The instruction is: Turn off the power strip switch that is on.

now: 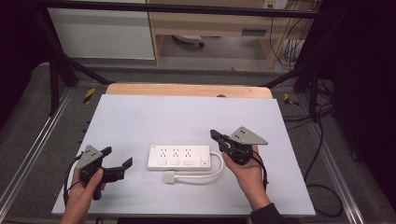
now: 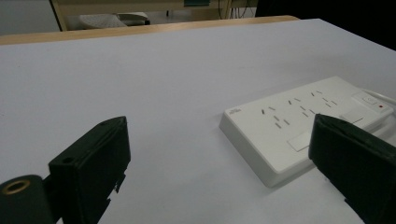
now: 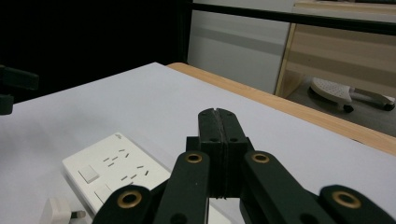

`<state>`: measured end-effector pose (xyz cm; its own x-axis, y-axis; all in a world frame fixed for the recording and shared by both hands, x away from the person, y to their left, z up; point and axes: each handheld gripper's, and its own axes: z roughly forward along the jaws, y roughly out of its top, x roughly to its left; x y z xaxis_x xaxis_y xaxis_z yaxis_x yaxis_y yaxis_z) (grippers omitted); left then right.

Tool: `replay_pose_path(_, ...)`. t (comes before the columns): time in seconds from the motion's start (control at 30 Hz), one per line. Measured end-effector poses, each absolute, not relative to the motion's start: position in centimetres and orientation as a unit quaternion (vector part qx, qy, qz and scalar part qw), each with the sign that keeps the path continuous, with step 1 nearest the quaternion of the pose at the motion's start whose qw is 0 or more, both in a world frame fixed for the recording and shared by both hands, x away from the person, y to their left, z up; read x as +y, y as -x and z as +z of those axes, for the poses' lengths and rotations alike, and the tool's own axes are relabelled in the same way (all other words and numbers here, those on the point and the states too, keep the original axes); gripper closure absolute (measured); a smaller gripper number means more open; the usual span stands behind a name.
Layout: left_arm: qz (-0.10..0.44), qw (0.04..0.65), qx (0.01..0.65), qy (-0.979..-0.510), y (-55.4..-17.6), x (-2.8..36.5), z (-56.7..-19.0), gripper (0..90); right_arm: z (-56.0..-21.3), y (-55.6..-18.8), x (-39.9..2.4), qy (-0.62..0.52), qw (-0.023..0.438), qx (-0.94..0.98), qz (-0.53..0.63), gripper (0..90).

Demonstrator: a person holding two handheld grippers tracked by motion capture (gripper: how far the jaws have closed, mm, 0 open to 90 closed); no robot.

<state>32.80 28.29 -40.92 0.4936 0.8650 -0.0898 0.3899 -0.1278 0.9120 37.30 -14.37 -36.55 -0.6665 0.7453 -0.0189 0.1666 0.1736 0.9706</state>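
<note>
A white power strip [image 1: 179, 157] with three socket groups lies flat near the table's front middle. Its white cable loops round to a plug [image 1: 169, 178] lying just in front of it. To the strip's left, my left gripper [image 1: 116, 157] is held open with nothing between its jaws; the strip [image 2: 299, 126] lies ahead on the right in the left gripper view. At the strip's right end my right gripper [image 1: 214, 135] hovers shut and empty. In the right gripper view [image 3: 219, 116] both jaws press flat together above the strip [image 3: 116, 172], with the plug [image 3: 58, 212] at the bottom left.
The white tabletop [image 1: 187, 116] has a wooden strip along its far edge [image 1: 187, 90]. Black frame bars and cables stand around the table. A white floor base [image 3: 336, 91] sits beyond the far edge.
</note>
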Motion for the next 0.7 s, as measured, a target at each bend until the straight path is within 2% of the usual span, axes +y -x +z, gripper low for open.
replay_pose_path(0.7,0.243,0.492,0.441,-0.710,-32.8,28.3,-40.9,5.4,-38.0,-37.3,-12.5,-0.314,0.225,0.742,0.548,90.0)
